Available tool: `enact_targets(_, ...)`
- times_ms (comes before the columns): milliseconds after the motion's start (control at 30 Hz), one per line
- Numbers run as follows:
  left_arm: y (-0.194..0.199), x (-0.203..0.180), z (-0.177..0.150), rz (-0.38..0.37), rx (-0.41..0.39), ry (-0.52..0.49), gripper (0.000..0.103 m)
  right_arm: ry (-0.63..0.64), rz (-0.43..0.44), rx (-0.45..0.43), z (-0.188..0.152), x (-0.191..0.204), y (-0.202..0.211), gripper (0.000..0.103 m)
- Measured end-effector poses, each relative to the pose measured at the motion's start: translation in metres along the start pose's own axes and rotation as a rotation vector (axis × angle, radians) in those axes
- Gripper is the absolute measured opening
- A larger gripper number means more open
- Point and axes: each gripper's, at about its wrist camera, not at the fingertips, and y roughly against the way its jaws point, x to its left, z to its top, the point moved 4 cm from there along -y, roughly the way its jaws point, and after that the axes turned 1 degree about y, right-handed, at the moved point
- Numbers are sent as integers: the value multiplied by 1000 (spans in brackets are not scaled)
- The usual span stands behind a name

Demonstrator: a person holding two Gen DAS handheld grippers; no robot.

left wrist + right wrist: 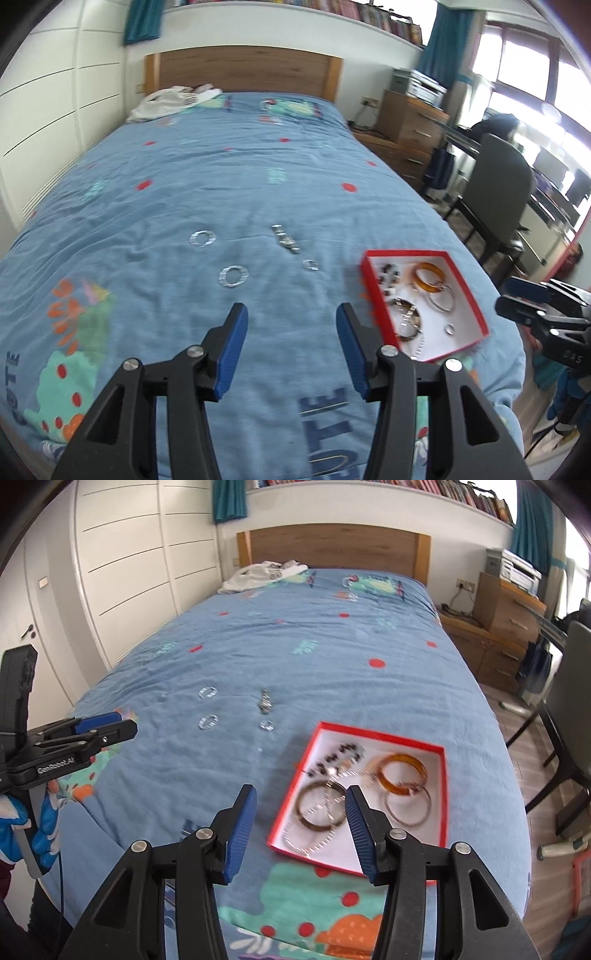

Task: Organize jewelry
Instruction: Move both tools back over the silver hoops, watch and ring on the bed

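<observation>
The left gripper (291,314) hangs over the blue bedspread (221,177) with its 2 blue-padded fingers spread wide and nothing between them. Just ahead of its fingertips lie 2 flat silver rings, the nearer one (233,276) slightly left of centre and the farther one (202,239) beyond it. A smaller ring (311,264) lies ahead and slightly to the right, and a silver watch (286,239) lies stretched out past it. To the right of this gripper sits the red tray (476,295), white inside.

The right gripper (301,797) is also wide open and empty, its right fingertip over the tray's (445,794) near half. Inside the tray, an amber bangle (402,771) lies ahead to the right, with a thin silver bangle (408,808) partly under it. A brown bangle (317,808) lies between the fingertips, a silver chain (314,843) crosses it, and a dark beaded bracelet (340,757) lies toward the far corner.
</observation>
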Motion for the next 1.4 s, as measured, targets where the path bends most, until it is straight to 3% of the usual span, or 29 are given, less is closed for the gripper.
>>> enact_targets(200,2,43,-7,82,-7,67,48,31,35,-22,16,31,-5,55)
enact_targets(400,-2,68,-11,79,19,101,48,25,74,-43,25,49,-17,61)
enact_targets(1067,-45,131,-26,256,73,197,54,-12,147,-2,29,67,-86,63)
enact_targets(1400,-80,154,-27,252,100,221,60,-53,162,41,27,63,-133,65)
